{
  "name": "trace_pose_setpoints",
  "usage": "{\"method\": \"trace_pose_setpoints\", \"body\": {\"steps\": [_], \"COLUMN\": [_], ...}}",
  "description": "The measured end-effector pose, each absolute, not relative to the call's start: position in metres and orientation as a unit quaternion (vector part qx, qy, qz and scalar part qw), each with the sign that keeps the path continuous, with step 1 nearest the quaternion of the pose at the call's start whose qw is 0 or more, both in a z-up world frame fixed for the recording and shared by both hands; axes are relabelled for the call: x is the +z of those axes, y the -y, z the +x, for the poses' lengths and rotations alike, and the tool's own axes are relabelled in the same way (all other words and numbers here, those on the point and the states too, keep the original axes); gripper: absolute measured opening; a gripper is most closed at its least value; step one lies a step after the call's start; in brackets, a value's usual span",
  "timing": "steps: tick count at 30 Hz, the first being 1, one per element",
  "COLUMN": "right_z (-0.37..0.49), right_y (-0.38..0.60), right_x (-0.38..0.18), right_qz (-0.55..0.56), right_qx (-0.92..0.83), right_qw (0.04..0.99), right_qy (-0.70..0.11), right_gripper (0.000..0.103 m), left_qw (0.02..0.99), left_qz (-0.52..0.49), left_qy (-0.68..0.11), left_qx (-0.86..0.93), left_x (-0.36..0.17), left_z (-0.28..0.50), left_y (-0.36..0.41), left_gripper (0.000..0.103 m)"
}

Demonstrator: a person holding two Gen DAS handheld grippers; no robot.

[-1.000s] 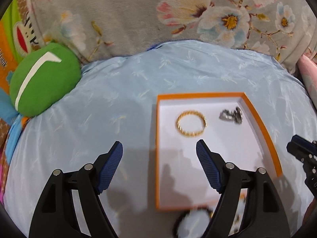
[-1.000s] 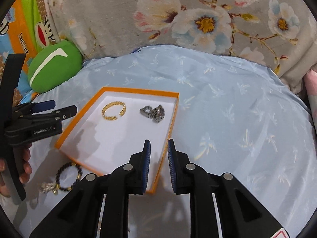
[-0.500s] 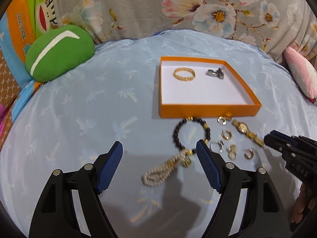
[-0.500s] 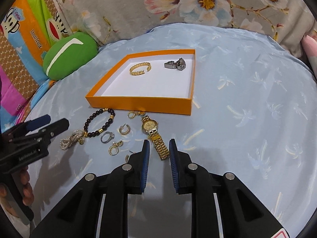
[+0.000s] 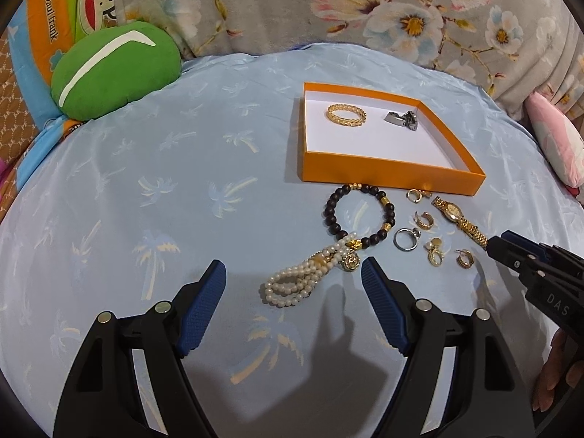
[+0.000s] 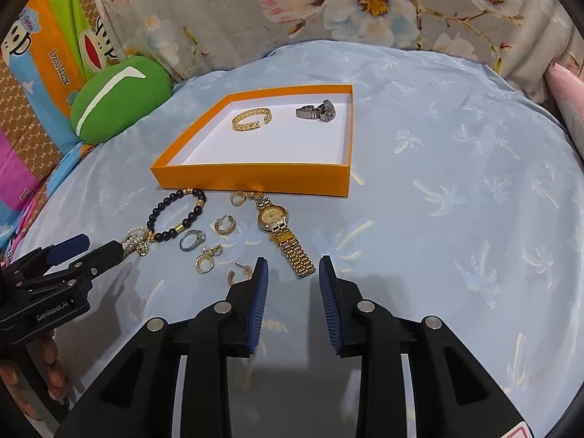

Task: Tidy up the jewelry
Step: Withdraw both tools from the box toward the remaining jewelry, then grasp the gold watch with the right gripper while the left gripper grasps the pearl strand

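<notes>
An orange tray (image 5: 387, 172) (image 6: 255, 179) with a white floor holds a gold bangle (image 5: 345, 114) (image 6: 252, 119) and a silver piece (image 5: 403, 120) (image 6: 317, 111). In front of it on the blue cloth lie a black bead bracelet (image 5: 359, 215) (image 6: 175, 215), a pearl bracelet (image 5: 303, 279), a gold watch (image 5: 458, 221) (image 6: 283, 235), a silver ring (image 5: 405, 239) (image 6: 190, 239) and several gold earrings (image 6: 223, 225). My left gripper (image 5: 292, 281) is open, just short of the pearl bracelet. My right gripper (image 6: 293, 268) is open, its tips at the watch strap's near end.
A green cushion (image 5: 113, 69) (image 6: 120, 98) lies at the back left. A floral blanket (image 5: 365, 7) runs along the back. A pink pillow (image 5: 554, 138) sits at the right edge. The blue cloth (image 6: 456, 200) stretches to the right of the tray.
Both grippers have pulled back from the tray and lowered toward the loose jewelry in front of it. The right gripper's jaws have opened wider.
</notes>
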State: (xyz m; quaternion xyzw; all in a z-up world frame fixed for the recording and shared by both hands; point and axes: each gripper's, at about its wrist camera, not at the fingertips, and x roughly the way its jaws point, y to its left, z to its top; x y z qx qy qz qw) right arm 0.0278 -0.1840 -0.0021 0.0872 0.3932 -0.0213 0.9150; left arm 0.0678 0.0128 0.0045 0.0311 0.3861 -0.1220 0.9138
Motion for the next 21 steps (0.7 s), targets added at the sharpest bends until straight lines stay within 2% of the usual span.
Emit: {"method": "trace_pose_setpoints", "body": {"steps": [5, 21], "right_z": [0.046, 0.088], "right_y": [0.183, 0.173], "right_x": [-0.003, -0.011], "right_qz": [0.084, 0.057], "right_qx": [-0.017, -0.001], "right_qw": [0.912, 0.903], "right_qy": [-0.401, -0.425], "right_gripper": [0.034, 0.036], "left_qw": [0.914, 0.909], "left_qz": [0.024, -0.005], "left_qy": [-0.387, -0.396], "left_qx": [-0.122, -0.132], "left_x": [0.003, 0.001], "left_z": [0.068, 0.069], "left_y": [-0.016, -0.031], "left_gripper": [0.074, 0.076]}}
